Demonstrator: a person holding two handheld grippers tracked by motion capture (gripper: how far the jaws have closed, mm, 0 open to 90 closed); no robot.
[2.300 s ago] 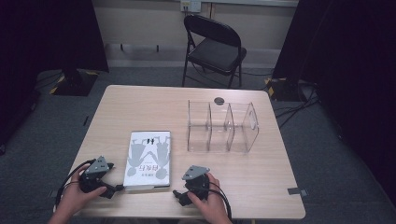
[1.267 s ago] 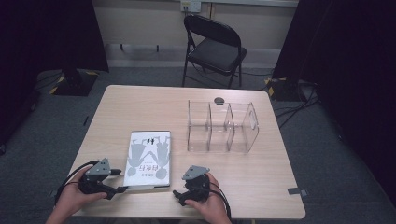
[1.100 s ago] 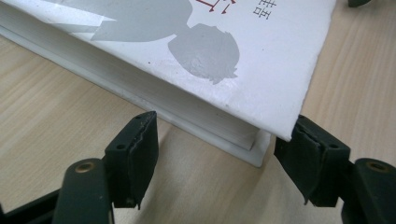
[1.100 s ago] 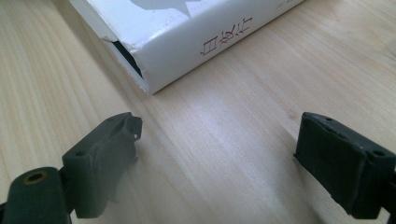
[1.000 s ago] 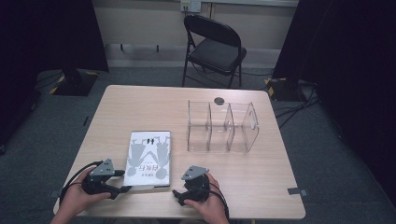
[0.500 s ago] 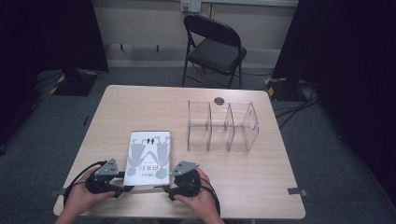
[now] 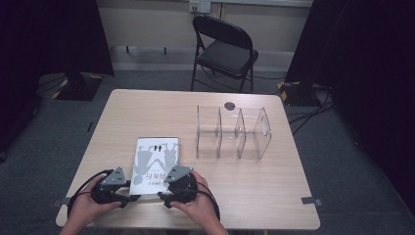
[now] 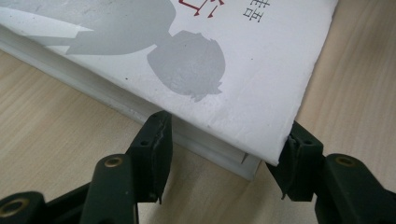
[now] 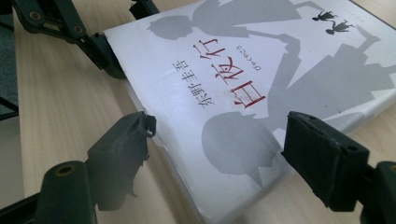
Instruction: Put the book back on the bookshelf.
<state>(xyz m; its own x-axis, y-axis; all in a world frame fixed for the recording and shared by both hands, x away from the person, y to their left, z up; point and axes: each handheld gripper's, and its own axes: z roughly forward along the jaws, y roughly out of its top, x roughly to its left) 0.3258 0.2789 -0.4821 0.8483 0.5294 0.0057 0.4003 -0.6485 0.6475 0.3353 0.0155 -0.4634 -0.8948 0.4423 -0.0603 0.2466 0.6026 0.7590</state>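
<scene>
From above, the white book (image 7: 155,165) lies flat on the counter (image 7: 254,181), both claws at its near edge. The left claw (image 8: 224,154) pinches the book's near corner. The right claw (image 9: 217,154) straddles the other corner, jaws wide, just opening.

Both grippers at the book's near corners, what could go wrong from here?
1. The left gripper straddles only a corner of the book, one jaw against the page edge; a grip this shallow may slip or crease the cover.
2. The right gripper has the opposite near corner between jaws not yet pressing; lifting unevenly could twist the book or let it fall open.
3. The book lies near the table edge.
</scene>
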